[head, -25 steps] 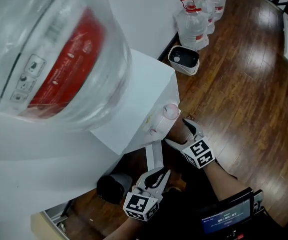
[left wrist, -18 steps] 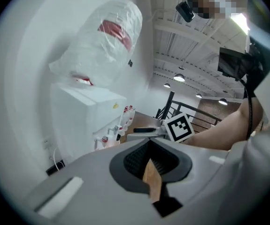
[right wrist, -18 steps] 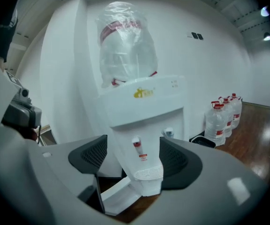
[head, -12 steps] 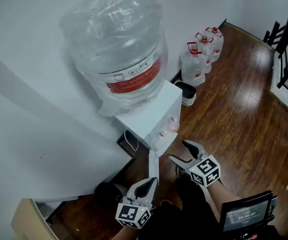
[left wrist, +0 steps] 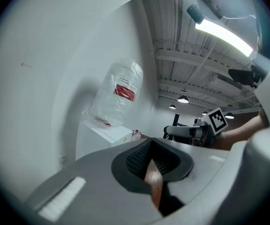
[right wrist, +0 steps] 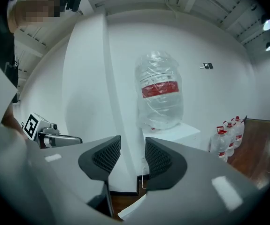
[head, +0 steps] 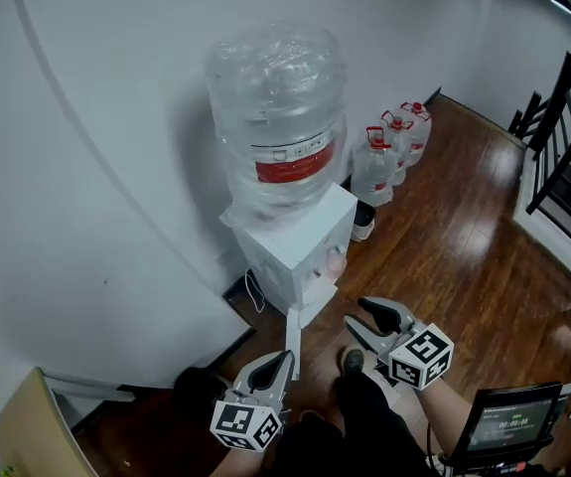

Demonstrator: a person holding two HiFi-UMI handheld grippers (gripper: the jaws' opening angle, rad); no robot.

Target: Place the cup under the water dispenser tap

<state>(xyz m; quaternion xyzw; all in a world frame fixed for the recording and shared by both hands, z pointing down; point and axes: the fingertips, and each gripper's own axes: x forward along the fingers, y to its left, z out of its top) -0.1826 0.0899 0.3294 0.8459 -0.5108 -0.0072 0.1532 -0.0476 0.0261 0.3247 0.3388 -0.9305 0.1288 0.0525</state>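
Note:
The white water dispenser (head: 300,251) stands against the wall with a big clear bottle (head: 280,117) on top and pinkish taps (head: 336,262) on its front. I see no cup in any view. My left gripper (head: 283,358) is at the bottom, in front of the dispenser, shut with nothing in it; its pads (left wrist: 139,159) meet. My right gripper (head: 355,314) is to the right, short of the taps. Its jaws are closing, and the gap between its pads (right wrist: 107,156) is empty. The dispenser (right wrist: 172,135) and bottle (right wrist: 160,90) show ahead of it.
Spare water jugs (head: 389,152) and a small white bin (head: 362,222) sit along the wall beyond the dispenser. A dark bin (head: 194,386) and a cardboard box (head: 27,435) are at the lower left. Black chairs (head: 563,147) stand at the right on the wood floor.
The head view has pulled up and back, so the whole dispenser now shows. Both grippers have risen away from the taps. The right jaws have narrowed.

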